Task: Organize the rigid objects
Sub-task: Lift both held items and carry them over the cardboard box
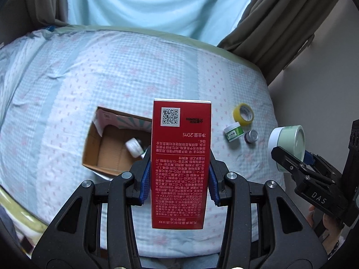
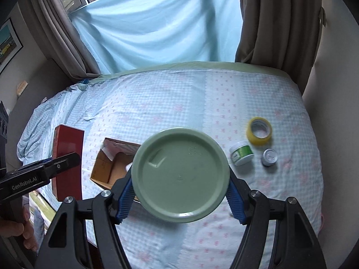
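Left gripper (image 1: 179, 179): ribbed blue pads pinching a tall red printed carton (image 1: 181, 163), held upright above the open corrugated cardboard box (image 1: 105, 154). Right gripper (image 2: 179, 192): clamped on a round, smooth sage-green lidded tub (image 2: 180, 174). Beyond, on the gingham bedsheet (image 2: 157, 103): glossy yellow tape roll (image 2: 260, 130), small green-labelled jar (image 2: 241, 152), tiny silver-capped pot (image 2: 270, 157).

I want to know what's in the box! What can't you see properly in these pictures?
- Cardboard box: in the left wrist view the red box covers its right part; only a white bottle shows inside.
- Same box in the right wrist view: the green jar hides most of it.
- Green jar's contents: hidden, lid on.
- Small jar label: too small to read.
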Tool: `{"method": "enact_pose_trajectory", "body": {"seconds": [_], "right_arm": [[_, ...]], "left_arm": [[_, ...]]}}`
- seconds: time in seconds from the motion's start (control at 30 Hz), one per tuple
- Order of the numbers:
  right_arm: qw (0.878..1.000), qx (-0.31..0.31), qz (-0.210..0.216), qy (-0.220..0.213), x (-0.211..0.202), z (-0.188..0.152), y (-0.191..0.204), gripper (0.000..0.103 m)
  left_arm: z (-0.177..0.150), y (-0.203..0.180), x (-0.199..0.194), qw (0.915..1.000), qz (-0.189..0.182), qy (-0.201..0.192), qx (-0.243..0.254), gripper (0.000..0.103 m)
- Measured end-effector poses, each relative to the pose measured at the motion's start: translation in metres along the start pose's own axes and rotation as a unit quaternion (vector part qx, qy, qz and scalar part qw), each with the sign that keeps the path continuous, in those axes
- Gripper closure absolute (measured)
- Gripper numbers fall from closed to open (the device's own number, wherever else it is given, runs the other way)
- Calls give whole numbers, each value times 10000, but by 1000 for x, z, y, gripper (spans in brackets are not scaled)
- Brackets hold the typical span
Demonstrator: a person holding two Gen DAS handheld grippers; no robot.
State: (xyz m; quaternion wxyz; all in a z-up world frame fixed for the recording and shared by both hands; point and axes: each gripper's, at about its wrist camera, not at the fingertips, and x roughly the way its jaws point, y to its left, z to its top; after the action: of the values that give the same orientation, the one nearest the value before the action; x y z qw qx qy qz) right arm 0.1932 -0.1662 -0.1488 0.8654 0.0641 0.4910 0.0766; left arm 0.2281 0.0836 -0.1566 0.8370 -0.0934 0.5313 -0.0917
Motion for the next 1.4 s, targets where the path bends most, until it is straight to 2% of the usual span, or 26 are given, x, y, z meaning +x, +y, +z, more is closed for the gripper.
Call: {"method": "enact_pose_trajectory", "body": {"seconds": [0.17, 0.33, 0.57, 0.77, 1.03, 1.3, 1.4], "right_arm": [[9994, 301, -113, 160, 20, 5, 49, 36], [9966, 666, -316, 376, 57, 4, 91, 36], [9890, 1214, -510, 671, 111, -7, 121, 36], [9842, 1297, -661, 1004, 161, -22, 120, 36], [9792, 1117, -896, 1438, 210, -45, 110, 36], [9728, 980, -1034, 1828, 253, -67, 95, 36], [9694, 1026, -1091, 1945, 262, -71, 89, 36]], "left_arm": [[17, 55, 4, 9994, -91, 191, 284, 65], [33, 105, 32, 9963, -139, 578, 626, 65], [43, 141, 85, 9898, -161, 1002, 996, 65], [38, 153, 143, 9840, -155, 1446, 1031, 65], [23, 159, 207, 9737, -32, 1984, 1121, 65], [16, 166, 252, 9663, 186, 2307, 1129, 65], [18, 166, 259, 9645, 148, 2390, 1116, 65]]}}
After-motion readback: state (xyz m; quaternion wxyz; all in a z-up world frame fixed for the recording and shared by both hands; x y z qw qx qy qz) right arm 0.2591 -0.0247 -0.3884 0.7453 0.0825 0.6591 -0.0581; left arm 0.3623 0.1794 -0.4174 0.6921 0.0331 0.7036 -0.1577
